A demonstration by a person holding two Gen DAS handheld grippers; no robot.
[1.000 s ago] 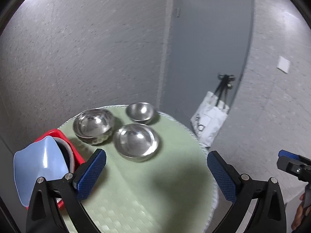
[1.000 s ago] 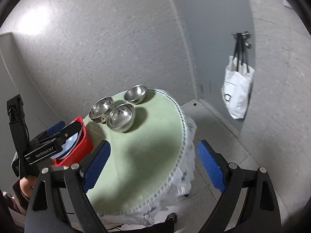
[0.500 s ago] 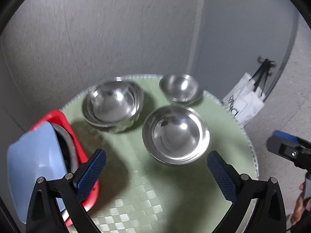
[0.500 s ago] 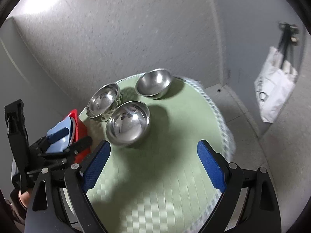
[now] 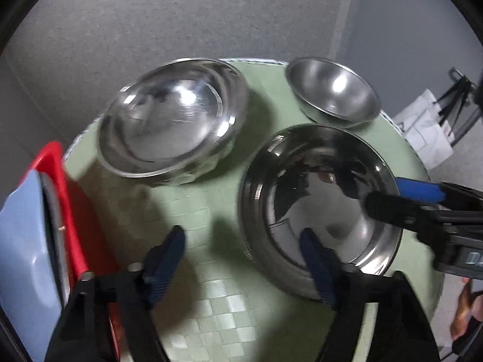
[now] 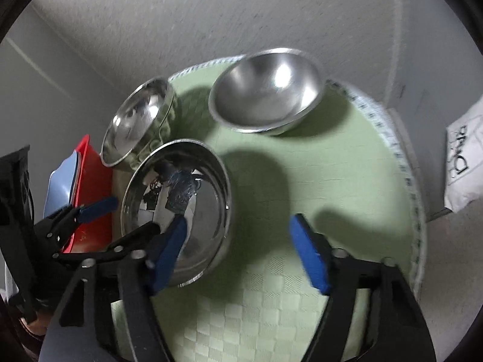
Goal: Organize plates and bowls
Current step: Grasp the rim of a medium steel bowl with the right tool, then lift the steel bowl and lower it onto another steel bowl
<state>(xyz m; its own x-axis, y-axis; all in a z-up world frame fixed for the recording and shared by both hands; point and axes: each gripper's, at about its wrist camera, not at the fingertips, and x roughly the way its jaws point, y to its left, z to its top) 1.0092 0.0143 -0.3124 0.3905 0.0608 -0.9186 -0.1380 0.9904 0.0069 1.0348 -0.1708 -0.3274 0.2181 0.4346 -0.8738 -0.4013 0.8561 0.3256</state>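
A shiny steel bowl sits near the front edge of the round green table, with a wider bowl behind it to the left and a small bowl at the back edge. Both grippers straddle its rim with jaws spread: the left gripper at the near-left rim, the right gripper at the right rim. Both look equally near.

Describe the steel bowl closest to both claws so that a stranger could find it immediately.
On the round green table stand three steel bowls. The nearest bowl, mirror-bright, sits beside the red bin. Only it has a blue fingertip of each claw over its rim.
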